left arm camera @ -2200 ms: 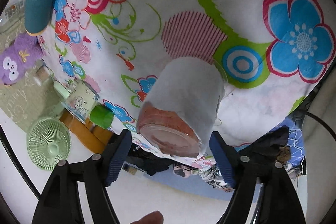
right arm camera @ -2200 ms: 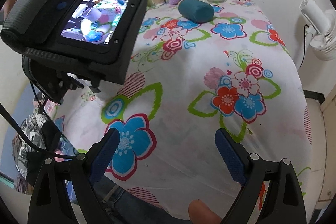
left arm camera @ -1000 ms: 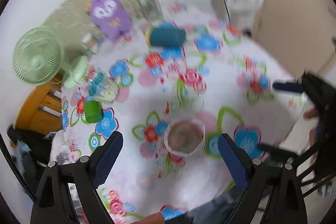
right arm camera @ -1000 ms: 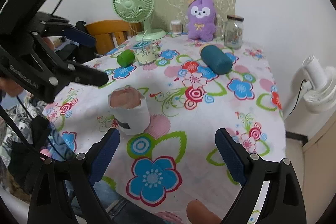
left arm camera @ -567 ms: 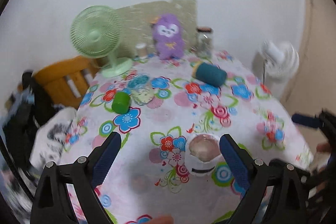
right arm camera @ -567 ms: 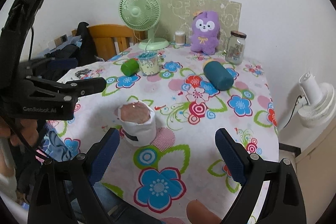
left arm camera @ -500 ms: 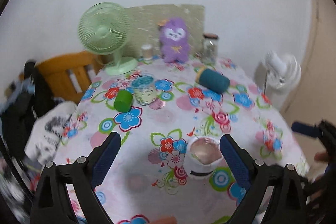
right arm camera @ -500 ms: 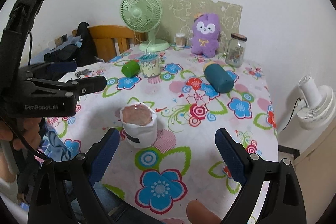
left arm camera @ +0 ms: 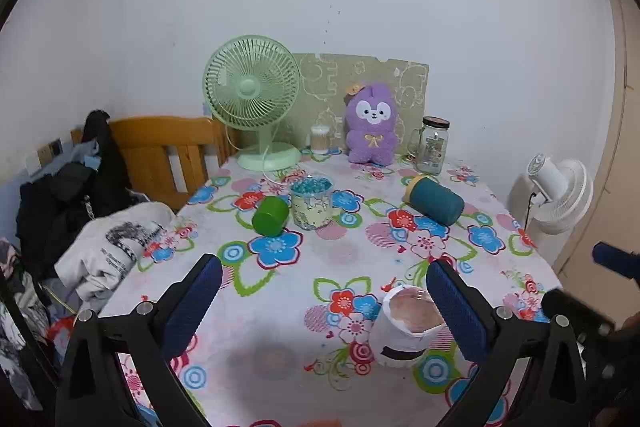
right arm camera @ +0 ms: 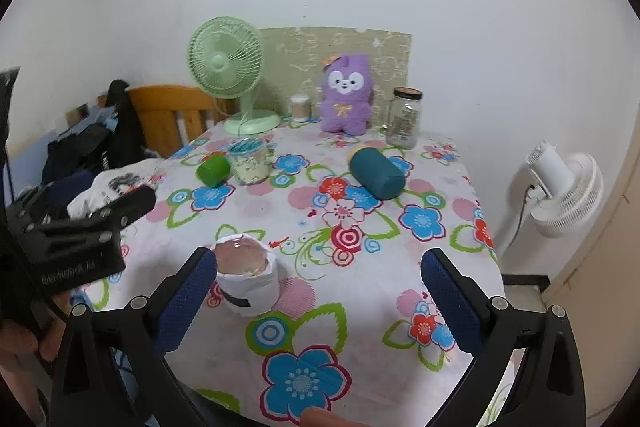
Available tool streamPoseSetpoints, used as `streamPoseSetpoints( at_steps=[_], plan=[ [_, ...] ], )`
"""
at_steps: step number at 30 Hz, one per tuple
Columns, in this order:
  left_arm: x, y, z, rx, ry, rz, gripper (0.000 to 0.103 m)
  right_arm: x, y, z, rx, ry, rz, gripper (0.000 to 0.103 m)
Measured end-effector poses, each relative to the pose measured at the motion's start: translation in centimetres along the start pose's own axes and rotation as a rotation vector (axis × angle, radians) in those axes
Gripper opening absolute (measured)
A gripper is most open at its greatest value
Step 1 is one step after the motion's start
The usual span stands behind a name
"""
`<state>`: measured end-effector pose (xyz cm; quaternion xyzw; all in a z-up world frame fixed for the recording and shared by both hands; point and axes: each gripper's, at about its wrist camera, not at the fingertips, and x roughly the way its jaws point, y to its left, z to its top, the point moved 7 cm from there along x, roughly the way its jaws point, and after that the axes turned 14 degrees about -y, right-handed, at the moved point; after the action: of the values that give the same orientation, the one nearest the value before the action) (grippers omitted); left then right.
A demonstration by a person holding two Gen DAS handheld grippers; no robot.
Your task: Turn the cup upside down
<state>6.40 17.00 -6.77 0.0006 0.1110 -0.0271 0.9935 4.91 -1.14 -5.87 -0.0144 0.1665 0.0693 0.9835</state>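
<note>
A paper-wrapped cup [left arm camera: 408,333] stands on the flowered tablecloth [left arm camera: 344,251] near the front edge, its pinkish flat end facing up. It also shows in the right wrist view [right arm camera: 246,277]. My left gripper [left arm camera: 324,301] is open and empty, held above the table with the cup just inside its right finger. My right gripper [right arm camera: 320,301] is open and empty, with the cup next to its left finger. The left gripper's body [right arm camera: 76,239] shows at the left of the right wrist view.
On the table stand a green fan [left arm camera: 256,95], a purple plush [left arm camera: 370,125], a glass jar [left arm camera: 434,145], a teal cylinder lying down [left arm camera: 434,201], a green cup on its side [left arm camera: 270,215] and a bead-filled cup [left arm camera: 312,199]. A white fan [left arm camera: 560,195] stands right; clothes [left arm camera: 116,247] lie left.
My left gripper let go of the cup, which now stands on the table, and pulled back and up. My right gripper also drew back to a wider view.
</note>
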Motion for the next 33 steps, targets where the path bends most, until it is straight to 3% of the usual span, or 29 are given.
streamPoseSetpoints(
  at_steps=[12, 33],
  plan=[
    [-0.7, 0.6, 0.8, -0.028, -0.03, 0.011, 0.103, -2.4, 0.6, 2.8, -0.026, -0.103, -0.057, 0.103],
    [-1.2, 1.5, 2.3, -0.028, -0.056, 0.026, 0.103, -2.7, 0.8, 3.8, -0.001, -0.107, -0.085, 0.103]
  ],
)
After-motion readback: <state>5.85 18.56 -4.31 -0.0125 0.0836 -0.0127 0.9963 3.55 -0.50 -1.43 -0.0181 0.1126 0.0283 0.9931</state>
